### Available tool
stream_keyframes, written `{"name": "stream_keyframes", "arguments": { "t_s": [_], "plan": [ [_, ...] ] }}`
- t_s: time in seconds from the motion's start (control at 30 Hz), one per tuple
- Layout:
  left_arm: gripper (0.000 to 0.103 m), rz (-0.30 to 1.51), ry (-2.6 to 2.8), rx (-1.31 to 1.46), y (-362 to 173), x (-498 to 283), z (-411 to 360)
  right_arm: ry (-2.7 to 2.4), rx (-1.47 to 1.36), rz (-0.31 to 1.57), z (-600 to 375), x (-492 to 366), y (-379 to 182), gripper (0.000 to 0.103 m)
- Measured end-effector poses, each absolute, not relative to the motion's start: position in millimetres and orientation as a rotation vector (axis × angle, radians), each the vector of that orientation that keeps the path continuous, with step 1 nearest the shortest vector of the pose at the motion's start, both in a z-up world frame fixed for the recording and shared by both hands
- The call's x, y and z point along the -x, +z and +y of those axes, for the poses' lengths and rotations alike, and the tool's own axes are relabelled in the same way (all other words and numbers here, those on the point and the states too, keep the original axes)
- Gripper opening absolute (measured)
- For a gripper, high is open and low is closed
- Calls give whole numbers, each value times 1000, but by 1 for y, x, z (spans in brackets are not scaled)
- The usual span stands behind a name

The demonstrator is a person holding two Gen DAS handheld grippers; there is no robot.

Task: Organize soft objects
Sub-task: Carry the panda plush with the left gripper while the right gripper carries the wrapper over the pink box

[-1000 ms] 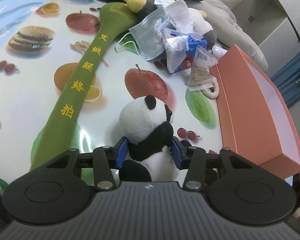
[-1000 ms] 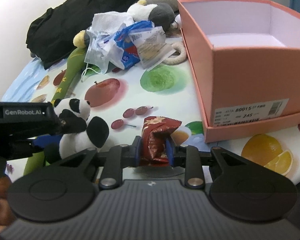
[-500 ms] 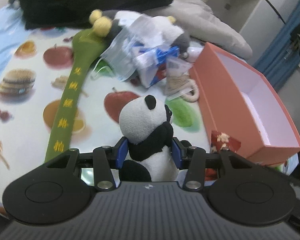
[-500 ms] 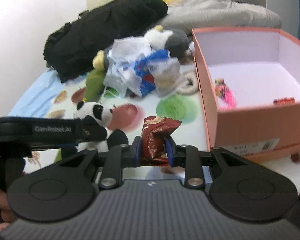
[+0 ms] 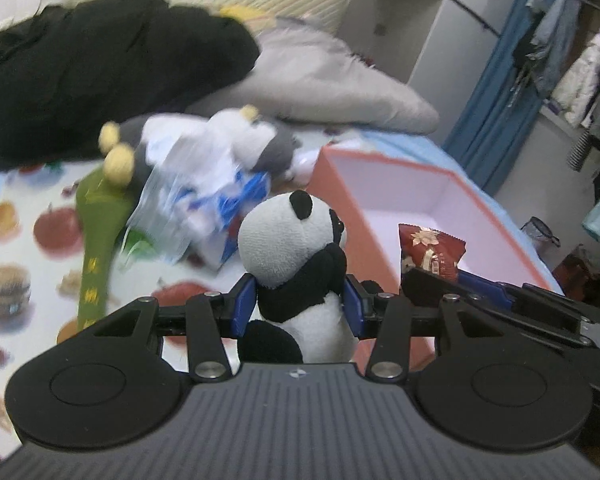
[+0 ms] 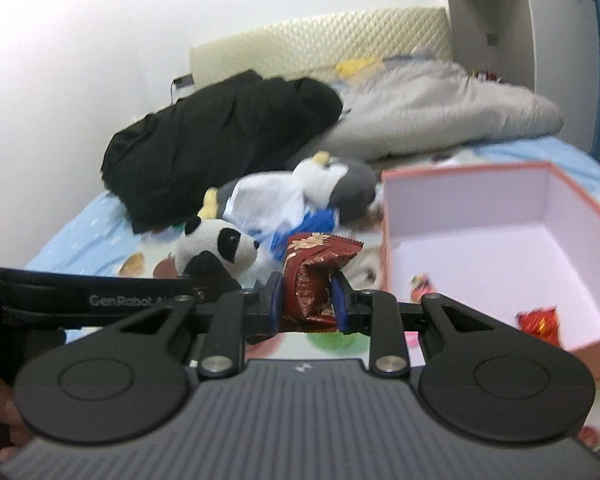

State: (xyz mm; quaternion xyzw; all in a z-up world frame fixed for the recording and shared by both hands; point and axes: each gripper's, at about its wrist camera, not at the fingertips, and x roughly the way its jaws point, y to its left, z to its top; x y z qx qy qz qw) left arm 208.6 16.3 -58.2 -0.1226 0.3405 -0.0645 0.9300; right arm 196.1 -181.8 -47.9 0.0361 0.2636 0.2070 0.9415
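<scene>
Left wrist: left gripper [image 5: 299, 306] pinches panda plush [image 5: 296, 264] upright, pink box [image 5: 416, 216] just beyond, wrapper heap [image 5: 204, 208] left. Right wrist: right gripper [image 6: 306, 300] clamps red snack packet [image 6: 314, 276]; panda left, box [image 6: 496, 240] right.

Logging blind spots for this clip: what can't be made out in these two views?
- Panda: lower body hidden behind the left gripper, left wrist view.
- Pile of wrappers: motion-blurred, items indistinct.
- Box: near corner hidden behind the right gripper; small items inside blurred.
- Snack packet: print unreadable.
</scene>
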Motion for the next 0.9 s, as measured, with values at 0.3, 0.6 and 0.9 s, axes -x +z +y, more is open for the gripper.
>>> {"name": "stream_keyframes", "arguments": {
  "t_s": [0.3, 0.6, 0.9],
  "plan": [
    [52, 618, -218, 227, -16, -240, -11, 360, -52, 419, -216, -205, -3, 29],
    [53, 594, -323, 158, 0, -292, -75, 269, -62, 452, -260, -233, 6, 30],
    [53, 755, -442, 117, -36, -352, -126, 197, -53, 656, -302, -274, -30, 30]
  ]
}}
